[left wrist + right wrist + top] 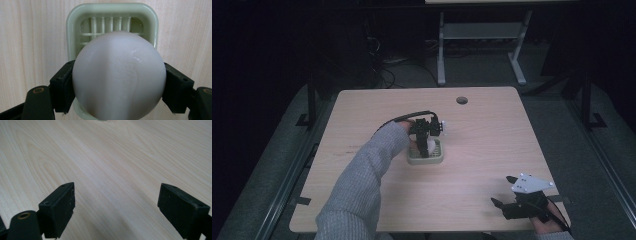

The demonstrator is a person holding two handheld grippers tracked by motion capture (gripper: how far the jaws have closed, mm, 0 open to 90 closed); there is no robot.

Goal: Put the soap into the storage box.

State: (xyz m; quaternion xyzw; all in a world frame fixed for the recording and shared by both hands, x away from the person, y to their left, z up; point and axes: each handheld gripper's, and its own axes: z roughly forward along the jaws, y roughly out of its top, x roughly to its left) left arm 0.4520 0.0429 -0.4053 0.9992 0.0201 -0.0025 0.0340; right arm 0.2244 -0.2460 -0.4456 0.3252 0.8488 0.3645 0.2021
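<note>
A pale green square tray point(436, 159) with a slatted bottom sits near the middle of the wooden table. My left gripper point(424, 146) points down over it, shut on a white ball point(430, 145). In the left gripper view the white ball point(119, 76) is clamped between both black jaws, directly above the green tray point(72, 30). My right gripper point(504, 192) rests low at the table's front right corner, open, with nothing between its jaws. In the right gripper view the right gripper point(116, 206) spreads wide over bare wood.
The wooden table point(492, 130) has a round cable hole point(461, 100) near its far edge. A grey-sleeved forearm point(357, 185) crosses the front left of the table. Beyond the far edge stands a desk frame point(482, 45) on dark floor.
</note>
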